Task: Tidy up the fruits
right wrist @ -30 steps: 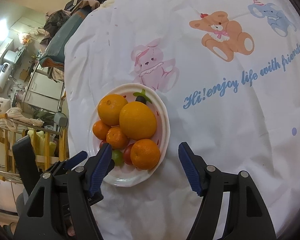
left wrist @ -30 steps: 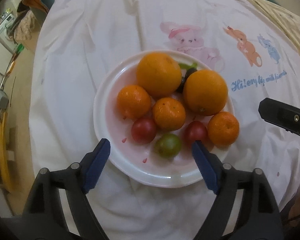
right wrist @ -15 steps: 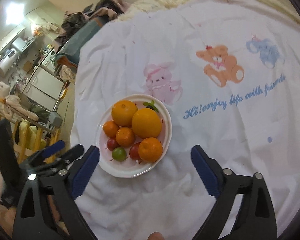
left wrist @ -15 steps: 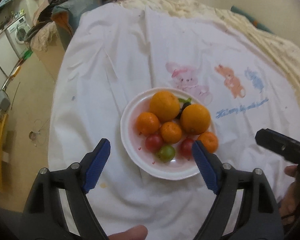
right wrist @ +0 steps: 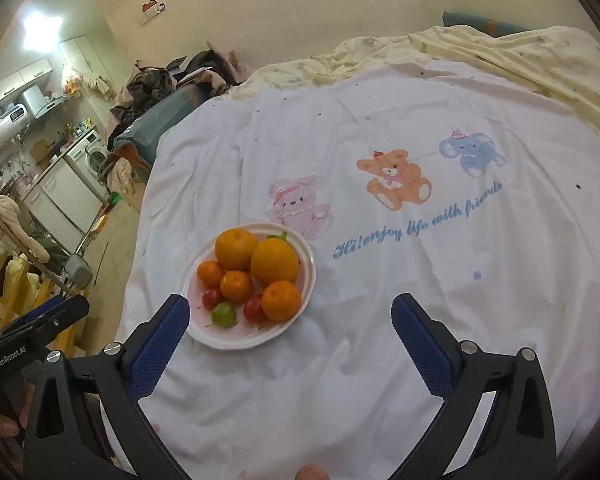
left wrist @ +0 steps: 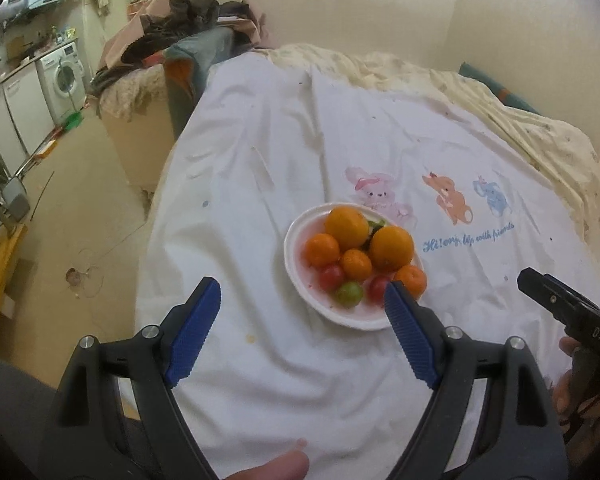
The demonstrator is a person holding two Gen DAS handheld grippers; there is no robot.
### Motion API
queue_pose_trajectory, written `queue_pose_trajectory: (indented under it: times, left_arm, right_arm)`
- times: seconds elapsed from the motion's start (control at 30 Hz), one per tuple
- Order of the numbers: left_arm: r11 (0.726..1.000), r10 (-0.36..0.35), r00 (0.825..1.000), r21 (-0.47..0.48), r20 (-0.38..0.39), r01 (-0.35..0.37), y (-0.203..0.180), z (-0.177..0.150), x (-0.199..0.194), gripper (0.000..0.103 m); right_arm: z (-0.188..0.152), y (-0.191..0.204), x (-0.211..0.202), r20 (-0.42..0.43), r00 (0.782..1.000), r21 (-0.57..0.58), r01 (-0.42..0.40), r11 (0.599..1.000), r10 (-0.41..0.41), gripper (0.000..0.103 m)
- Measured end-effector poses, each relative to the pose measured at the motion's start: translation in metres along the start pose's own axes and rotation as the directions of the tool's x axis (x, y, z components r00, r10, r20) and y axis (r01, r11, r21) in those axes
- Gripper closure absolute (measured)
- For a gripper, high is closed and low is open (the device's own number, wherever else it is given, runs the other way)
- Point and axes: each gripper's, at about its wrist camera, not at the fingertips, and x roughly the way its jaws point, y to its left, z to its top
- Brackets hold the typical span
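Observation:
A white plate (left wrist: 300,296) (right wrist: 300,316) sits on a white cloth with cartoon animals. It holds two large oranges (left wrist: 392,249) (right wrist: 275,261), three small mandarins (left wrist: 322,249) (right wrist: 281,301), two red cherry tomatoes (left wrist: 331,276) (right wrist: 253,308) and one green one (left wrist: 349,293) (right wrist: 223,314). My left gripper (left wrist: 302,304) is open and empty, raised well back from the plate. My right gripper (right wrist: 290,320) is open and empty, right of the plate; its body shows in the left wrist view (left wrist: 560,312).
A cream quilt (right wrist: 500,52) lies bunched along the cloth's far side. The cloth drops off at the left edge (left wrist: 156,216) to a bare floor. A pile of clothes (left wrist: 180,24) and a washing machine (left wrist: 62,76) stand beyond.
Both grippers have pulled back and up from the plate, so the plate looks smaller and more of the room shows. The fruits have not moved.

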Motion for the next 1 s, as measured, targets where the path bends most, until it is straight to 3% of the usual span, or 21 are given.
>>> queue_pose_trajectory:
  times: [0.13, 0.3, 0.47, 1.0]
  left_arm:
    - [1.0, 0.006, 1.0, -0.011, -0.015, -0.007, 0.002, -0.015, -0.002, 0.015]
    - [0.998, 0.032, 0.999, 0.046, -0.003, -0.032, -0.006, -0.027, -0.001, 0.012]
    - [0.999, 0.026, 1.0, 0.035, 0.011, -0.027, -0.007, -0.026, 0.002, 0.001]
    - [0.999, 0.014, 1.0, 0.033, 0.012, -0.015, -0.01, -0.026, 0.007, 0.001]
  right_arm:
    - [-0.015, 0.014, -0.004, -0.012, 1.0, -0.042, 0.014, 0.999, -0.014, 0.0]
    - [-0.03, 0.029, -0.004, -0.009, 1.0, -0.088, 0.025, 0.996, -0.026, 0.0]
    - [-0.032, 0.035, 0.0, 0.0, 1.0, -0.098, 0.023, 0.995, -0.024, 0.0]
    - [-0.028, 0.03, -0.002, 0.023, 0.998, -0.072, 0.055, 0.996, -0.054, 0.0]
